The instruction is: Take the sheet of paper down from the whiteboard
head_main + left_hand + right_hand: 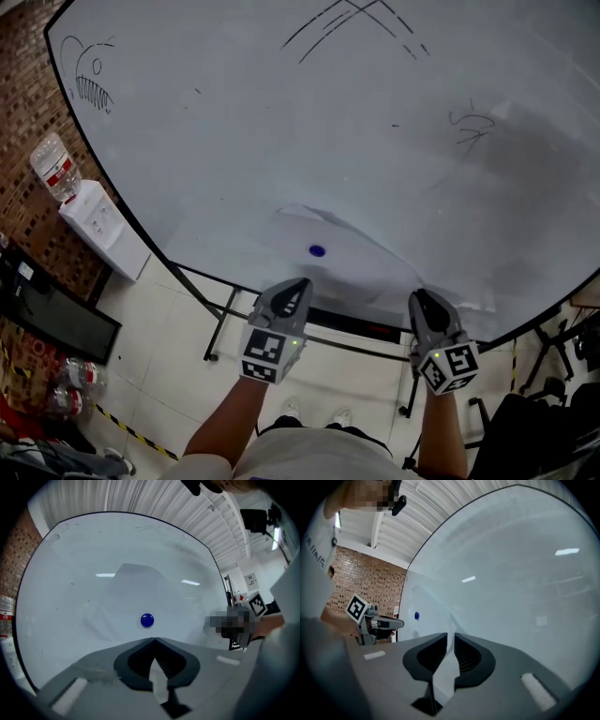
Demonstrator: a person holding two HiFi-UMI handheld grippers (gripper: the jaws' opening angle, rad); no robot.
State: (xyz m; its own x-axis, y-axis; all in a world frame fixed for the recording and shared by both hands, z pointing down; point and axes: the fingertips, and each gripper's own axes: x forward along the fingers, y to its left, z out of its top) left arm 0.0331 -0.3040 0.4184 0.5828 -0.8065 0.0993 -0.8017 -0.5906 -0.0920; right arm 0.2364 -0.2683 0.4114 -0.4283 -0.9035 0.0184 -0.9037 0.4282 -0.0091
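Observation:
A large whiteboard [281,122] fills the head view. A white sheet of paper [361,267] hangs low on it, pinned by a round blue magnet [316,250] and bulging off the board. My left gripper [302,282] is just below the magnet, shut on the sheet's lower edge. My right gripper [419,298] is shut on the same edge farther right. In the left gripper view the left gripper [154,640] has its tips together under the magnet [147,620], with a white sliver of paper behind them. In the right gripper view the right gripper [451,635] has the sheet [433,604] running between its jaws.
A water dispenser [101,225] with a bottle on top stands at the left against a brick wall [23,112]. The board's black stand [225,319] rests on white floor tiles. A black chair [534,422] is at the lower right. Marker doodles sit high on the board.

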